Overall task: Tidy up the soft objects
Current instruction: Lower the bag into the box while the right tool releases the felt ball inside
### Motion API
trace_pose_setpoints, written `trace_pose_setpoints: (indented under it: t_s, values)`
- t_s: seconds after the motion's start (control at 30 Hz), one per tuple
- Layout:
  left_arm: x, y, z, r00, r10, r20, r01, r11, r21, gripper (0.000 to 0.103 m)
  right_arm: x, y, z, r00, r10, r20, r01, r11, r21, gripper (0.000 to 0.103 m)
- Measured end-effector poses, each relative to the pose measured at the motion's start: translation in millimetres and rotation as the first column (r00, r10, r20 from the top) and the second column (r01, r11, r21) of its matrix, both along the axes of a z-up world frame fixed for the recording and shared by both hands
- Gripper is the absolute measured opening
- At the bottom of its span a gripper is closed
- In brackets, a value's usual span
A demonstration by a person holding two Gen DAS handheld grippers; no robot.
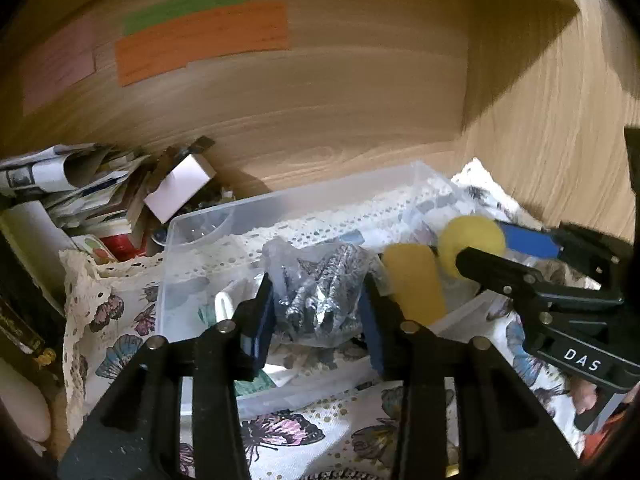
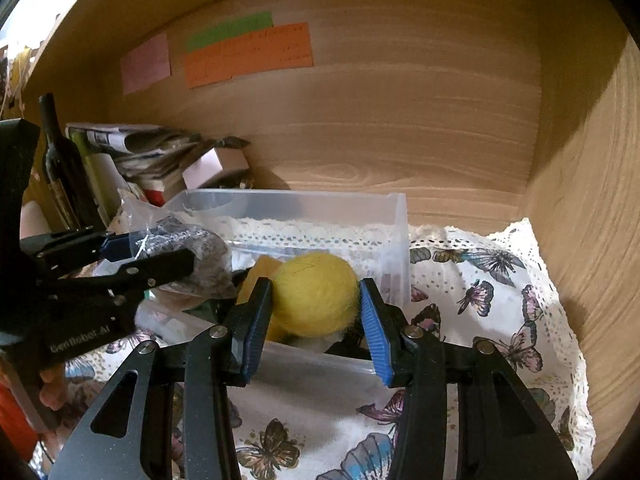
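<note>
My left gripper (image 1: 318, 312) is shut on a clear plastic bag of grey metallic scrubbers (image 1: 320, 288), held over the clear plastic bin (image 1: 200, 220). It also shows in the right wrist view (image 2: 184, 252). My right gripper (image 2: 316, 312) is shut on a yellow felt ball (image 2: 316, 294) at the bin's near right part; the ball also shows in the left wrist view (image 1: 472, 246). A yellow sponge block (image 1: 416, 284) stands in the bin between the bag and the ball.
The bin sits on a butterfly-print cloth (image 2: 480, 280) with a lace edge, inside a wooden cubby. Papers, a white box (image 1: 180, 188) and a red tin are piled at the left. A dark wine bottle (image 2: 60, 160) stands at far left. Coloured notes (image 2: 248, 52) hang on the back wall.
</note>
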State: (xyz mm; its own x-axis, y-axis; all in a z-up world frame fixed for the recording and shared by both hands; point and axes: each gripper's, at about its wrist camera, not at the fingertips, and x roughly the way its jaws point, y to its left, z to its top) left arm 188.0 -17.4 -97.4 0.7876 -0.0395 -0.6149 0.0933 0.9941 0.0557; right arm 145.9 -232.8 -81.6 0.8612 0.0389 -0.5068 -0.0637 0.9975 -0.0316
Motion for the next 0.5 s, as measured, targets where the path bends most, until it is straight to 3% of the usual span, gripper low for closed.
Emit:
trace_pose_setpoints:
  t_s: [0.07, 0.13, 0.23, 0.5]
  values:
    - [-2, -3, -1, 1.0, -0.014, -0.004, 0.014, 1.0, 0.005, 0.05, 0, 2, 0, 1.0, 0.0, -0.002, 0.0, 1.0, -0.014, 0.044]
    - [-4, -4, 0, 1.0, -0.028, -0.007, 0.028, 1.0, -0.004, 0.064, -2, 3, 1, 1.0, -0.006, 0.006, 0.006, 1.0, -0.025, 0.051]
    - [-9, -2, 4, 1.0, -0.028, -0.001, 0.028, 1.0, -0.013, 0.066, -8, 2, 5, 0.999, -0.018, 0.032, 0.019, 0.999, -0.029, 0.064]
    - [-40, 12, 26, 0.997, -0.009, 0.071, 0.013, 0.998, -0.058, 0.082, -39, 9, 23, 0.993, -0.021, 0.112, 0.027, 0.998, -0.05, 0.075]
